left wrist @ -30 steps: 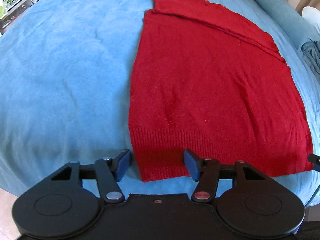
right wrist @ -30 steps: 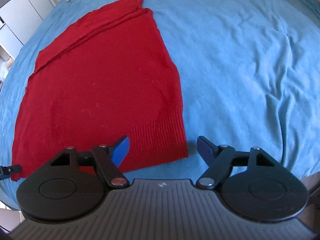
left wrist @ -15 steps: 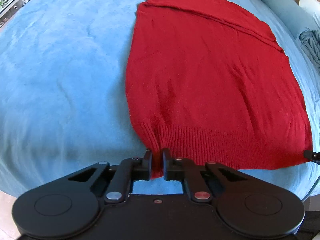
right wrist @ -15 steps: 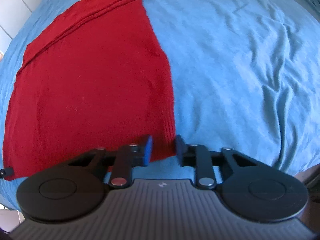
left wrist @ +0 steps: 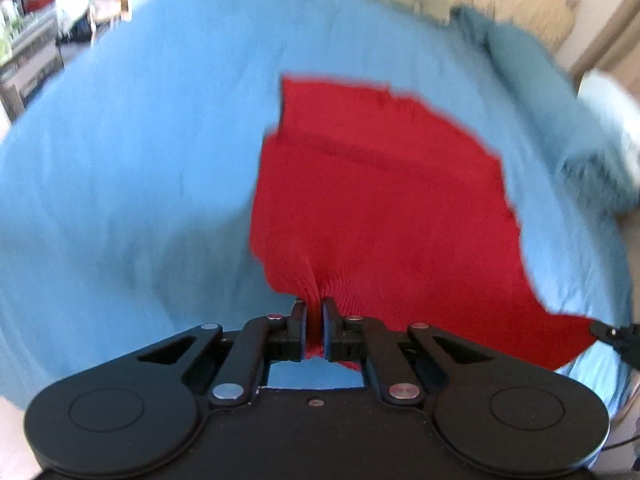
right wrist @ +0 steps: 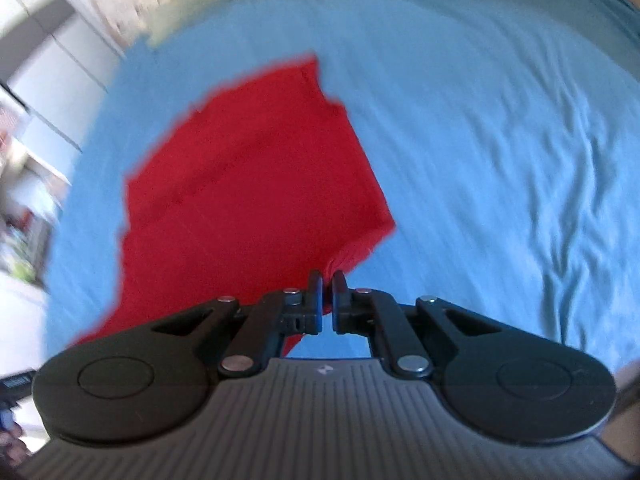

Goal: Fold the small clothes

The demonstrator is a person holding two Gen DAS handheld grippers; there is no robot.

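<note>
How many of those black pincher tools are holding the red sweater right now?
2. The left gripper pinches the red sweater at its near ribbed hem corner; the right gripper pinches the opposite near corner.

Motion blur smears the red sweater's (left wrist: 380, 208) far edge and the room behind.

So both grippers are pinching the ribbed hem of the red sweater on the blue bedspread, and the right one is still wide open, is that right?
Not quite. The right gripper is shut on the red sweater, as the right wrist view shows: its fingers are closed with red fabric pinched between them. The left gripper is likewise shut on the ribbed hem, over the blue bedspread.
</note>
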